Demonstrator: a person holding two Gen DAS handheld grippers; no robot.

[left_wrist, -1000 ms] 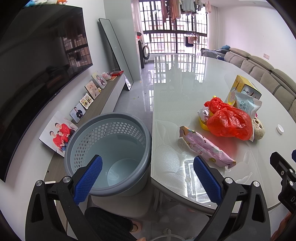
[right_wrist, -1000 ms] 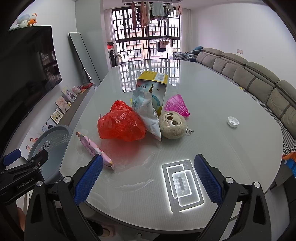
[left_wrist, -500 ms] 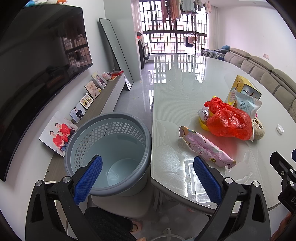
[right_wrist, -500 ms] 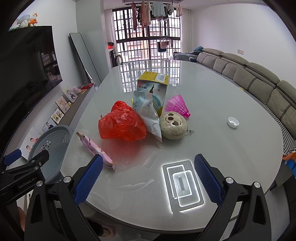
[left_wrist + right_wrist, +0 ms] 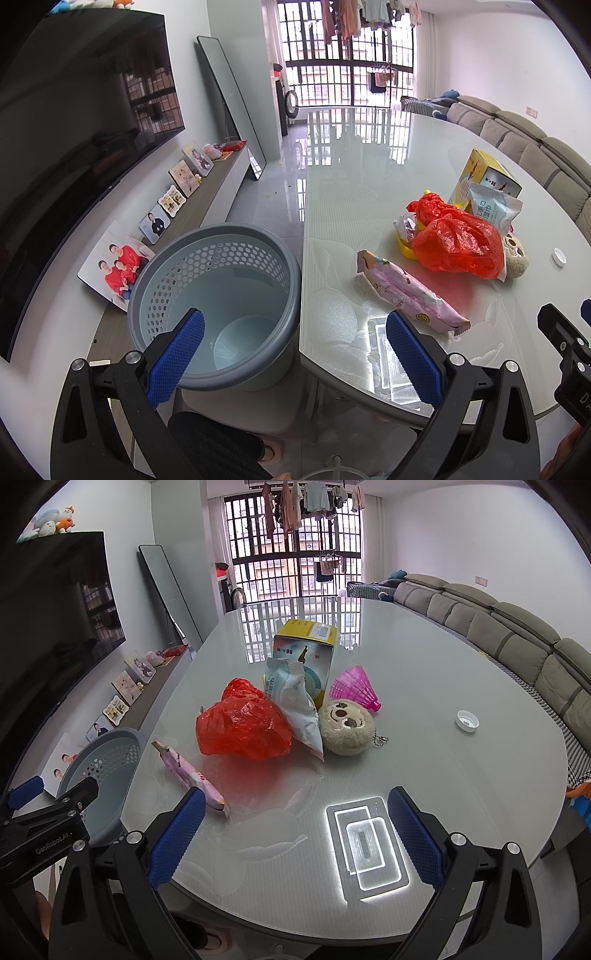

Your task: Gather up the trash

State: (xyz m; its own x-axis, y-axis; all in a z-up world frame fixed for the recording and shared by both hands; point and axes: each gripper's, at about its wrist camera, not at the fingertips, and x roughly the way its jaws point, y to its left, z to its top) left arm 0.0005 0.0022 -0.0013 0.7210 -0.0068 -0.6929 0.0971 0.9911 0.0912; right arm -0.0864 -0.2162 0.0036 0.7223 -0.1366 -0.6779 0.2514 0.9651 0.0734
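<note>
I see the long glass-topped table [image 5: 424,686] filling most of both views, with a grey sofa [image 5: 509,635] running along its far right side and a dark television [image 5: 74,122] on the wall to the left. Beside the table's near left edge stands the grey perforated bin [image 5: 221,306], its rim just beside the table edge and nothing showing inside it. On the table the trash sits in a loose cluster: a crumpled red plastic bag [image 5: 243,723] in the middle, a yellow carton [image 5: 306,653] upright behind it, and a white snack pouch [image 5: 295,705] leaning against the carton and touching the red bag. A round plush toy [image 5: 345,727] rests just right of the pouch, with a pink shuttlecock [image 5: 354,688] lying behind it. A pink wrapper [image 5: 188,775] lies flat near the left edge, apart from the red bag and closest to the bin. A small white bottle cap [image 5: 467,720] sits alone, well apart to the right. My left tongs [image 5: 295,350] hang spread wide over the bin and table edge, gripping nothing. My right tongs [image 5: 295,830] are likewise spread apart above the near table surface, nothing between them.
</note>
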